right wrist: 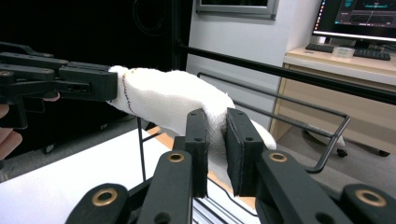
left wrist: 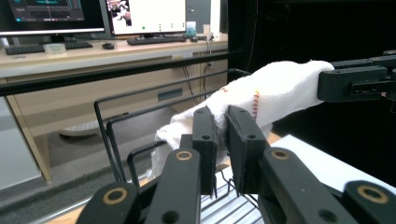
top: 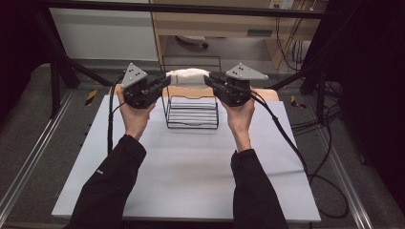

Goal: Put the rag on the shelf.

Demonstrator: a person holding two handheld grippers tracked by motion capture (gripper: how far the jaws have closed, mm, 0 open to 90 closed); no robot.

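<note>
A folded white cloth (top: 188,77) hangs in the air between my two grippers, above a black wire basket (top: 192,125). My left gripper (top: 166,80) is shut on the cloth's left end, and my right gripper (top: 207,79) is shut on its right end. Seen from the left gripper (left wrist: 221,125), the white cloth (left wrist: 275,88) stretches away to the other gripper's jaws. Seen from the right gripper (right wrist: 216,126), the cloth (right wrist: 163,95) shows a line of red stitching near its far end. White folded cloths lie stacked inside the basket.
The basket stands at the far middle of a white table top (top: 191,167). A wooden board (top: 267,94) lies under the basket at the table's far edge. Beyond stand a desk (left wrist: 107,51) with monitors and a black frame bar (top: 191,8).
</note>
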